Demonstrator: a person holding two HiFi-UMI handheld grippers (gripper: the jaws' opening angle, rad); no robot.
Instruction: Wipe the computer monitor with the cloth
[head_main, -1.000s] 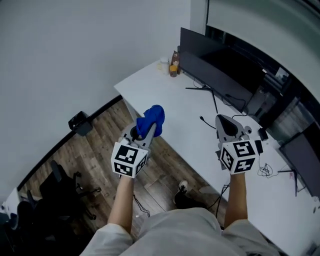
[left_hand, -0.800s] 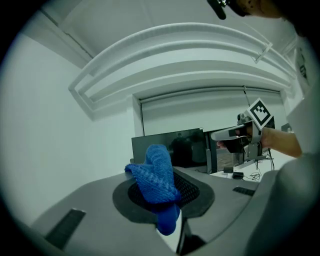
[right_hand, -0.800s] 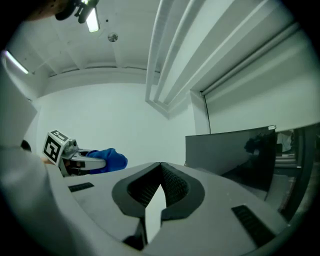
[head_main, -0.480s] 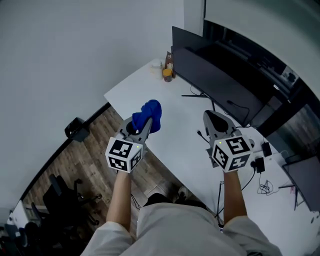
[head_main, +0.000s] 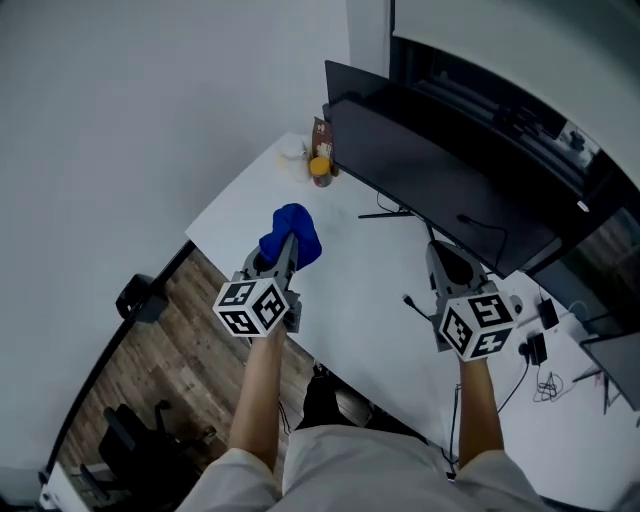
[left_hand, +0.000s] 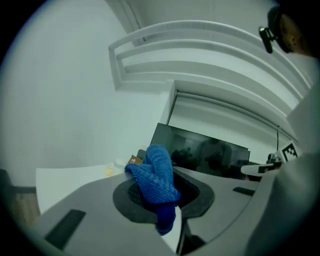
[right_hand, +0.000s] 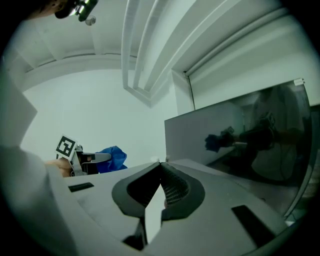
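bulging from left gripper jaws: cloth

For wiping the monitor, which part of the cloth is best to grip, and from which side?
Probably its bunched lower end, from the near side, as the left gripper does now. The cloth then bulges as a soft wad beyond the jaw tips, facing the monitor.

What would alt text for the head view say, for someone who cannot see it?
Seen from above, the left tongs grip a bunched blue cloth over a white desk, short of a wide dark monitor. The right tongs are shut and empty beside them.
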